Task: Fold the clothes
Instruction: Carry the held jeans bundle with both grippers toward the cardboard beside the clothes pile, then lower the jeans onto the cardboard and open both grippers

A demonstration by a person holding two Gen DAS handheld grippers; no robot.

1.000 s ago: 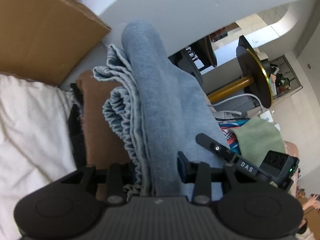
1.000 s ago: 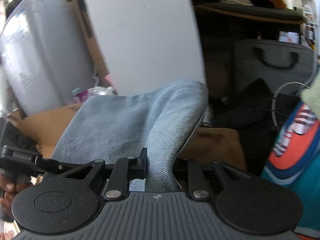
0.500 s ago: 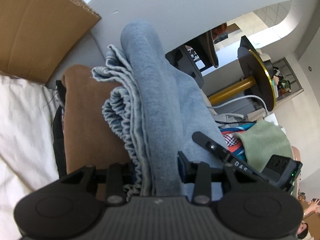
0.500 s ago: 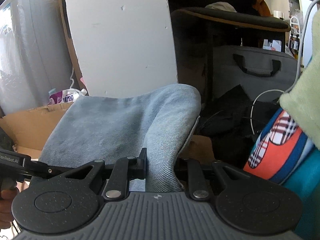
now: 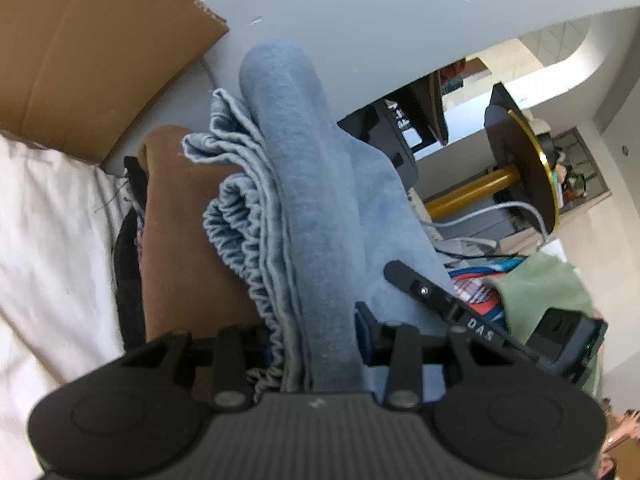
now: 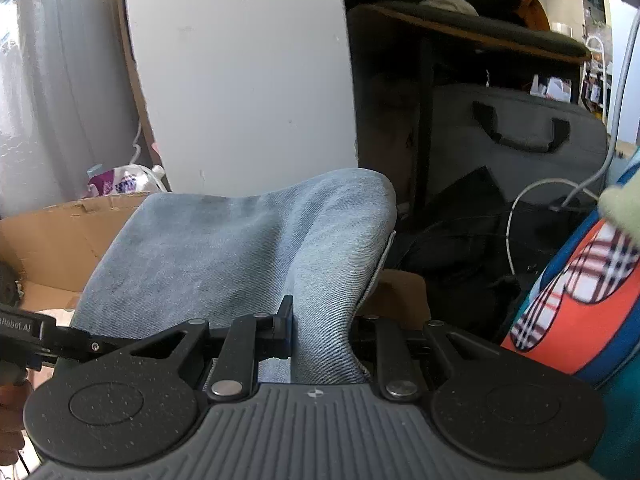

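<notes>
- Denim garment (image 5: 320,208), seen from the left wrist, runs up the middle of the frame as a thick folded bundle. The left claw (image 5: 316,344) pinches it at the bottom centre, several layers and a gathered waistband between the pads.
- The bundle hangs over a brown garment (image 5: 180,240) at centre left, with white bedding (image 5: 52,240) along the left edge and a cardboard box (image 5: 88,52) at upper left.
- Risk in this view: the gathered edge sits at the left rim of the pinch, so the outer layers could slip out and the fold would fan open. Likely cause: an uneven, bulky stack in a narrow bite.
- From the right wrist, the denim garment (image 6: 240,248) drapes across the centre, and the right claw (image 6: 320,328) is pressed onto one thick fold at the bottom centre.
- The left claw shows at the lower left edge, and a colourful plaid-patterned cloth (image 6: 568,292) crowds the right side.
- Risk here: if the two hands lower unevenly, the fabric between them may sag, twist, or land crooked, perhaps catching on the clutter nearby.
</notes>
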